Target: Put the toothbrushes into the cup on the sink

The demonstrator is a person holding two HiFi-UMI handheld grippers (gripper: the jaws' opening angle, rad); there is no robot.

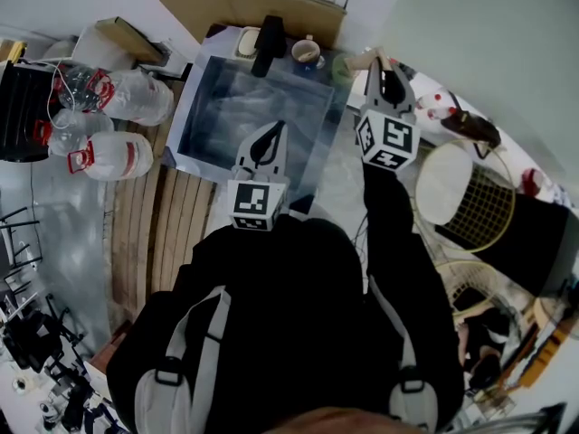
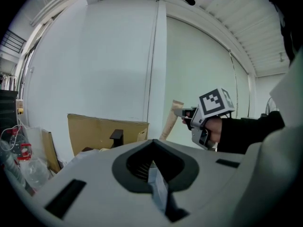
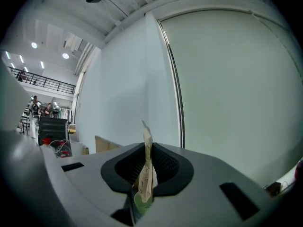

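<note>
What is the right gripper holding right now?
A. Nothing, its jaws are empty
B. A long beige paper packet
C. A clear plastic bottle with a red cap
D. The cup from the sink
B: in the right gripper view the right gripper has its jaws pinched on a beige paper packet, which also sticks out ahead of it in the left gripper view.

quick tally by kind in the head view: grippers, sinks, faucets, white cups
grippers: 2 (left gripper, right gripper)
sink: 1
faucet: 1
white cup: 1
total: 5
</note>
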